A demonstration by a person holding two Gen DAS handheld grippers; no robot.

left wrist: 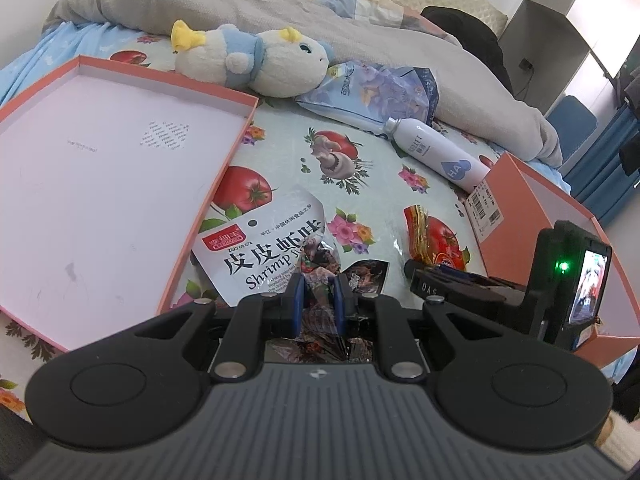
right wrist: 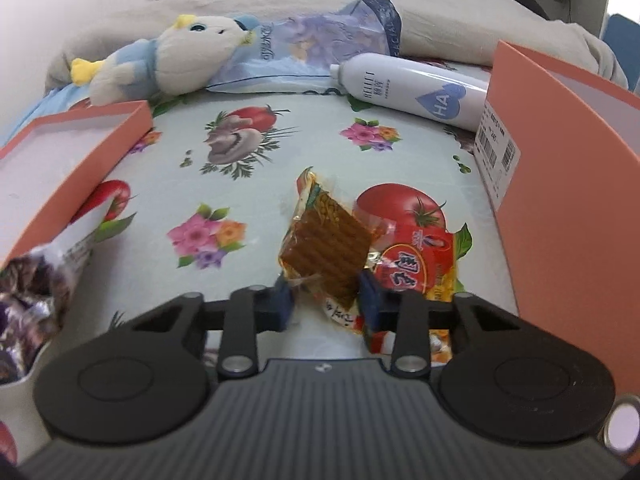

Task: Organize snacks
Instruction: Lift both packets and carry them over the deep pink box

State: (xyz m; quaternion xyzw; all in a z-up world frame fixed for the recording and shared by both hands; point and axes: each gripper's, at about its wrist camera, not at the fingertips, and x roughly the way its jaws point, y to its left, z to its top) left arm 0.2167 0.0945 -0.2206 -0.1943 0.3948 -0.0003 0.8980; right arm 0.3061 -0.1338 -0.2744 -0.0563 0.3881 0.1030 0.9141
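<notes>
Snack packet between right fingertips

Lid left, box right, bottle btwn, nr box.

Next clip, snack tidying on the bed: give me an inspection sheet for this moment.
Surface: bed sheet, fruit and flower print.
Job's things: shrimp snack bag; brown snack packet; red packet; pink box; pink lid.
Clutter: plush toy, white bottle, blue bag, grey blanket.
Grippers: left claw shut on a dark wrapper; right claw shut on the brown snack packet.
Cables: nothing seen.
Surroundings: white furniture.
</notes>
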